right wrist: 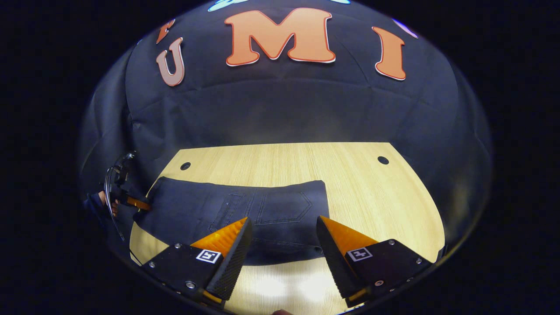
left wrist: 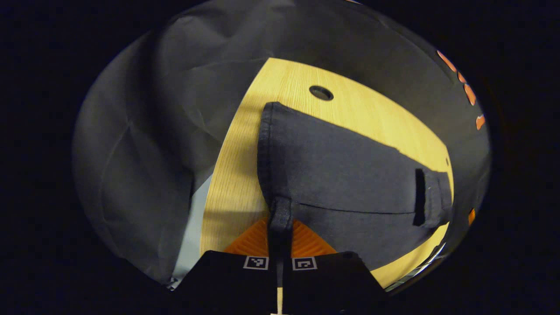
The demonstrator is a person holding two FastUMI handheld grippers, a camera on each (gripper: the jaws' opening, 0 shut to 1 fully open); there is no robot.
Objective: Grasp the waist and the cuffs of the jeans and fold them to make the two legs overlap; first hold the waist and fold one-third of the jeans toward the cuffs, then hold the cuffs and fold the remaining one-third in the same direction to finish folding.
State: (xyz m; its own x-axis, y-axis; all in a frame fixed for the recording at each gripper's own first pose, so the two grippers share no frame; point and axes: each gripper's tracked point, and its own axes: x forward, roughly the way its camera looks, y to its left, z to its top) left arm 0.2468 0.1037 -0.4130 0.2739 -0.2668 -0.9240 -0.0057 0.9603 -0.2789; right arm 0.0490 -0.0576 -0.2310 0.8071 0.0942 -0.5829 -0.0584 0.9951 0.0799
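The left gripper [left wrist: 280, 238] pinched the jeans' [left wrist: 345, 175] hem. The right gripper [right wrist: 283, 245] hung wide open above them, holding nothing.

Your jeans [right wrist: 245, 210] are dark navy with paler stitching; your desk [right wrist: 363, 192] is pale yellow wood with fine grain.

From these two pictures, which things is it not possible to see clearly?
- Left gripper view: the fold of the jeans pinched by the left gripper is covered by its fingers; how many layers, cannot tell.
- Right gripper view: the near edge of the jeans lies behind the open right gripper.
- Right gripper view: the far gripper is too small to judge.
- The cuffs: cannot tell where they lie.
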